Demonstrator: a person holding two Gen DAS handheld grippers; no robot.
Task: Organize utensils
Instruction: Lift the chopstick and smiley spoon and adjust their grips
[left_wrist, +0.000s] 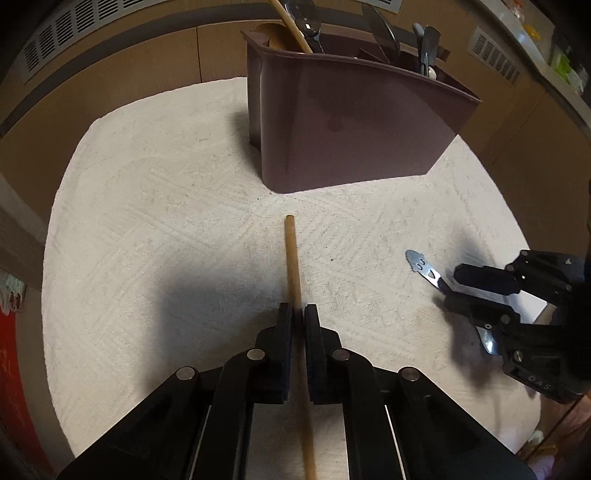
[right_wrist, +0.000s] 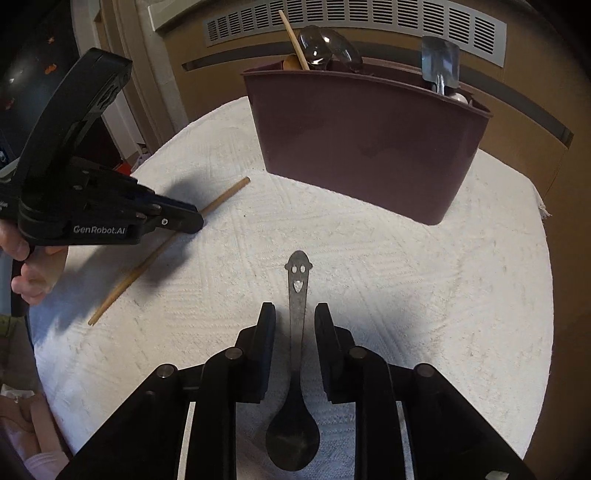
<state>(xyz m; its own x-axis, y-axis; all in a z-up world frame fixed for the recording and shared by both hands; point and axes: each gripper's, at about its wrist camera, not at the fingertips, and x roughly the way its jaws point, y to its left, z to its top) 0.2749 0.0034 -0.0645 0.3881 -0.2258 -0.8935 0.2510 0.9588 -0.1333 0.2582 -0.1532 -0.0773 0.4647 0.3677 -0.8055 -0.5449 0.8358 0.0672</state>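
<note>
The left gripper (left_wrist: 298, 314) is clamped narrow on a wooden chopstick (left_wrist: 291, 254) that lies flat on the white towel (left_wrist: 147, 221) — a pick-up seems to be the step in hand. The right gripper (right_wrist: 294, 314) straddles a metal spoon (right_wrist: 295, 369), jaws apart, pads not touching its handle. Next, I'd judge, comes lifting the chopstick into the maroon utensil caddy (left_wrist: 351, 129) just beyond — it already holds cutlery. The chopstick looks plain, slender and pale; the spoon's handle has a cut-out smiling face.

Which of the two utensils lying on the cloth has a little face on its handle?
The metal spoon between the right fingers; the chopstick in the left fingers is plain wood.
</note>
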